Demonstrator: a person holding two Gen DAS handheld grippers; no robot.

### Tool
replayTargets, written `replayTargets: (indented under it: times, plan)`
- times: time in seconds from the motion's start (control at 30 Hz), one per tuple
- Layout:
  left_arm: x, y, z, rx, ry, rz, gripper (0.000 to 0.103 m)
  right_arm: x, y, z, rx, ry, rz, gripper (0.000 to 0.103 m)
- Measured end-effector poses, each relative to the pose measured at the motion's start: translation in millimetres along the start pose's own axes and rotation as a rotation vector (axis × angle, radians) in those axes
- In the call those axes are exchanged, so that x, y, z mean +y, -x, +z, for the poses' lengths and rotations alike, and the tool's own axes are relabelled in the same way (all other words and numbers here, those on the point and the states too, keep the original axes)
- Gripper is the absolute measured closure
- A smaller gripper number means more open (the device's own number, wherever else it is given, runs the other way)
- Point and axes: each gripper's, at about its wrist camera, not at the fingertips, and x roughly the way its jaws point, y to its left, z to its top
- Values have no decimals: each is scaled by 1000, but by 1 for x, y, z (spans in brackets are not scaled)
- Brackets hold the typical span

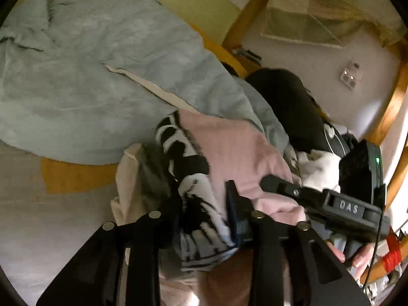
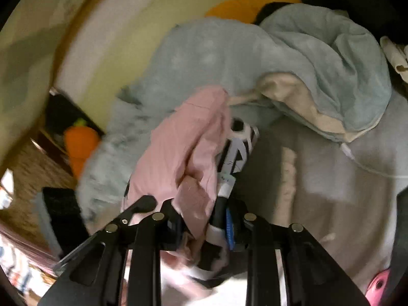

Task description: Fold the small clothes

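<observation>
A small garment with a pink side [image 1: 237,158] and a black-and-white patterned side [image 1: 188,178] hangs bunched between both grippers above the bed. My left gripper [image 1: 204,219] is shut on its patterned edge. The right gripper [image 1: 285,186] shows in the left wrist view, pressed on the pink cloth. In the right wrist view my right gripper [image 2: 204,219] is shut on the pink cloth [image 2: 183,148] and patterned part [image 2: 237,153].
A light blue fleece blanket [image 1: 89,76] lies rumpled on the grey bed sheet [image 1: 38,229]. It also shows in the right wrist view [image 2: 280,51]. An orange carrot toy [image 2: 79,145] lies by the bed. A wooden bed frame [image 1: 390,112] runs on the right.
</observation>
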Motion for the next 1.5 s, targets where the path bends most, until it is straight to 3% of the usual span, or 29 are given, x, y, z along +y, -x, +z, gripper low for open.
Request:
replayTargets:
  times: [0.03, 0.07, 0.13, 0.27, 0.33, 0.4, 0.5, 0.57, 0.67, 0.77, 0.87, 0.93, 1.03, 1.5]
  plan:
    - [0, 6, -3, -39, -13, 17, 53, -1, 0, -2, -11, 16, -6, 65]
    - [-1, 14, -6, -85, -40, 62, 47, 0, 5, -5, -36, 41, -34, 48]
    - [-8, 28, -14, -151, -107, 175, 20, 4, 17, -11, -77, 100, -101, 29]
    - [-21, 68, -38, -305, -264, 324, 0, 8, 63, -32, -210, 177, -147, 26]
    - [-27, 87, -55, -377, -325, 354, 0, 16, 87, -45, -281, 224, -192, 16]
    - [-40, 108, -74, -443, -394, 348, 0, 26, 107, -60, -344, 270, -240, 15]
    - [-57, 129, -95, -513, -439, 375, 0, 43, 137, -86, -443, 330, -235, 13]
    - [-64, 144, -108, -549, -423, 369, 0, 52, 154, -108, -549, 362, -236, 1]
    - [-69, 149, -121, -589, -437, 397, 0, 58, 165, -141, -724, 398, -307, 1]
    - [-67, 145, -140, -617, -471, 480, 0, 64, 155, -164, -804, 474, -398, 1]
    - [-60, 135, -145, -588, -444, 530, 0, 65, 142, -172, -764, 537, -430, 1]
    - [-61, 135, -146, -610, -435, 570, 0, 69, 135, -175, -736, 569, -422, 1]
    - [-58, 138, -146, -610, -436, 533, 0, 77, 129, -180, -727, 618, -442, 1]
    - [-59, 144, -150, -637, -438, 558, 0, 79, 128, -187, -744, 628, -461, 1]
